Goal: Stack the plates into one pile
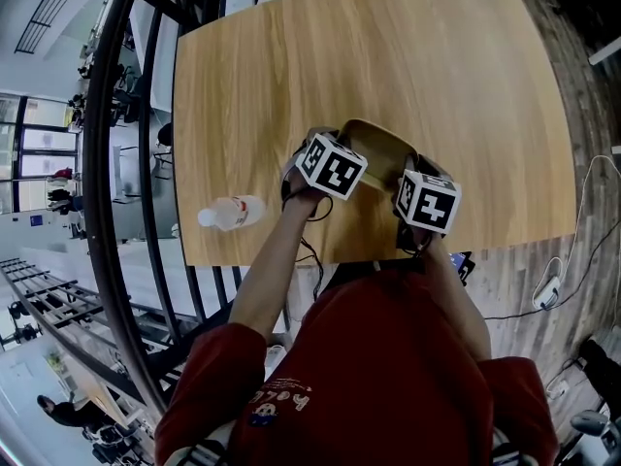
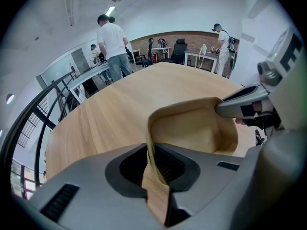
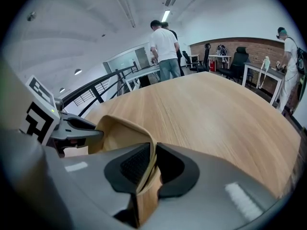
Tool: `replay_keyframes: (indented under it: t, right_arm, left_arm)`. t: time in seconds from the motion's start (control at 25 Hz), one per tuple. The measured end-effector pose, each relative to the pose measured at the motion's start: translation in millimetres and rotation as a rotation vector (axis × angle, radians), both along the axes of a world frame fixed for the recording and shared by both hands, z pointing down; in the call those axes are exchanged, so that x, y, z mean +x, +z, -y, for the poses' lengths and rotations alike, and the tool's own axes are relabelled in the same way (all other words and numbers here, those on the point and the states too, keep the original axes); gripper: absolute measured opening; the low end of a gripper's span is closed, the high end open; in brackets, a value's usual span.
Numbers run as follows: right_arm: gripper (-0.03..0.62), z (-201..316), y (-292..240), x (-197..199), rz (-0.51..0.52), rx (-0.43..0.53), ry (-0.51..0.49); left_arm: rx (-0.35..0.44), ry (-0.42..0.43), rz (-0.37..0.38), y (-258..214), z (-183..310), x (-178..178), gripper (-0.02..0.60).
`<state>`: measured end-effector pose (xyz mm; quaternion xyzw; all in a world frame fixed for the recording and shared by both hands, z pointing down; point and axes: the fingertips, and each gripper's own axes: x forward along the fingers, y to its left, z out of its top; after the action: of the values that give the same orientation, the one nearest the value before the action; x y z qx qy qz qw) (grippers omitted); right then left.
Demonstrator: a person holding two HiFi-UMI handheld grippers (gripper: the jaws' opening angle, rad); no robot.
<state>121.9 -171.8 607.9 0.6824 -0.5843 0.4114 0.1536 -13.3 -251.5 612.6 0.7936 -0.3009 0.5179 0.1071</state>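
wooden plate [image 1: 376, 148]: looks stiff, light, smooth; best taken by its thin raised rim | left gripper [image 2: 152, 159]: pinching rim | right gripper [image 3: 152, 164]: pinching opposite rim

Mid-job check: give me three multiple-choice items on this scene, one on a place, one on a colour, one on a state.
1. Where does the bottle lie?
A) On the table, near its near left corner, left of the left gripper
B) Inside the plate
C) At the table's far right corner

2. What colour is the plate?
A) Blue
B) Light wood tan
C) White

3. How do the grippers stand?
A) Both open above the table
B) Only the left one grips
C) The left gripper and the right gripper are both shut on the plate's rim

Answers:
1 A, the head view shows it there.
2 B, it is tan in every view.
3 C, each gripper view shows the rim pinched between the jaws.
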Motion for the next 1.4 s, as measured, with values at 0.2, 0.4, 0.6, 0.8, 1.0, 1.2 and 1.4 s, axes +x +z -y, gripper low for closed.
replay_keyframes:
  t: [0.2, 0.4, 0.6, 0.8, 1.0, 1.2, 1.4]
  right_arm:
    - [0.054, -4, 4, -2, -0.014, -0.068, -0.045]
    - [0.055, -8, 11, -4, -0.019, -0.119, -0.062]
    - [0.084, -12, 18, -1, -0.058, -0.125, -0.066]
    - [0.114, -15, 27, -1, -0.038, -0.133, -0.059]
    - [0.114, -14, 36, -4, -0.007, -0.143, -0.064]
    - [0.114, -12, 42, -6, 0.001, -0.159, -0.07]
    - [0.117, -16, 51, -9, 0.015, -0.175, -0.074]
  left_arm:
    - [-0.063, 0.029, 0.032, 1, -6, 1, 0.055]
    - [-0.106, 0.041, 0.072, 10, -11, -3, 0.055]
    - [-0.097, 0.052, 0.101, 17, -15, -3, 0.06]
    - [-0.065, 0.044, 0.107, 26, -15, -7, 0.079]
    - [-0.06, 0.014, 0.089, 37, -14, -10, 0.101]
    - [-0.068, -0.007, 0.066, 45, -12, -10, 0.103]
    - [-0.085, -0.02, 0.046, 48, -18, -12, 0.103]
